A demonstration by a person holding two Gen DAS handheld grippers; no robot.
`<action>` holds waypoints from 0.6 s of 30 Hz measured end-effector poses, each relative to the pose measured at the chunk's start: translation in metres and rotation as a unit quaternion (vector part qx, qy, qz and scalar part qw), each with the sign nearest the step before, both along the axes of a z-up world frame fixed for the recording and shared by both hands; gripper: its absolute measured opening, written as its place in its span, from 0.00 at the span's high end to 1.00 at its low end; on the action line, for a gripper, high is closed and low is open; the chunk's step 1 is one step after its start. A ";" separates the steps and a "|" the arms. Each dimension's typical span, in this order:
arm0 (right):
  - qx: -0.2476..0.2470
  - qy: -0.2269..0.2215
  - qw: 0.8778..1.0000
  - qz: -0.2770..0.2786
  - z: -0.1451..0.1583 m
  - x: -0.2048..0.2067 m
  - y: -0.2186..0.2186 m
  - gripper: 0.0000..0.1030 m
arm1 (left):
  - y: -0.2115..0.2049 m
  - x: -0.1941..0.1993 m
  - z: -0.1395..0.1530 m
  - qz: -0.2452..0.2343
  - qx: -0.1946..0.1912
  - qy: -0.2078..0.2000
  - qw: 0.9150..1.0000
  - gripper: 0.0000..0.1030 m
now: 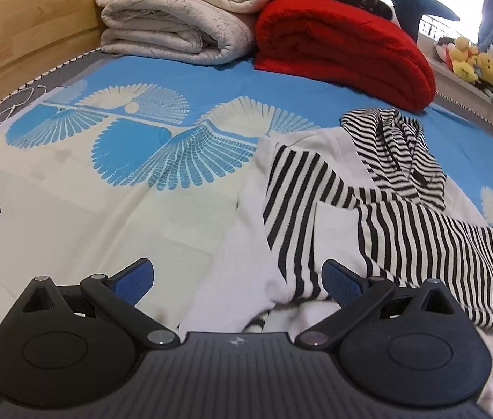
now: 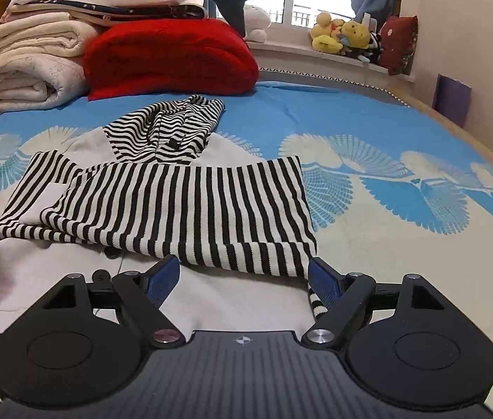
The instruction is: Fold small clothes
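Striped hooded top: lying partly folded on the bed, hood pointing away, folded sleeves running crosswise. Right claw hovering wide at its near hem (nearer arm); left claw gaping wide, garment lying rightward.

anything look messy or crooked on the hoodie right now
The striped hoodie is only half folded: both sleeves lie crossed over the white body, the hood is crumpled at the top. No damage visible.

Black-and-white striped hoodie with white body; blue, cream-patterned bedsheet; red blanket; blue pads on black grippers.
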State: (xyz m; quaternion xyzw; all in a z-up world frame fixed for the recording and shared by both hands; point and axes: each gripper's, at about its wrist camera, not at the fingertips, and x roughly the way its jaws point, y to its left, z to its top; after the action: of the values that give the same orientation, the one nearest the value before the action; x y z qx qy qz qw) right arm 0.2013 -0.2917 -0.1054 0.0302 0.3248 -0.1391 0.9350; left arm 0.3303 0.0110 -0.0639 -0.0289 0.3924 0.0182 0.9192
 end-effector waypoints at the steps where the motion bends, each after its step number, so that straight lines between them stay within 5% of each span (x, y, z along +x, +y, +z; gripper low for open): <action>1: 0.005 -0.001 1.000 -0.002 0.002 0.000 0.001 0.21 | -0.001 -0.002 0.000 -0.004 0.003 -0.001 1.000 0.01; 18: 0.102 0.023 0.994 -0.031 -0.007 0.013 -0.015 0.21 | -0.003 -0.008 0.003 -0.033 0.039 -0.009 0.999 0.01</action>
State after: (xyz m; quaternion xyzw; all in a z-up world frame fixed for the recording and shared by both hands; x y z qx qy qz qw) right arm 0.2144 -0.3070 -0.1121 0.1321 0.3572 -0.1345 0.9148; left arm 0.3224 0.0078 -0.0610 0.0202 0.3835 0.0027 0.9233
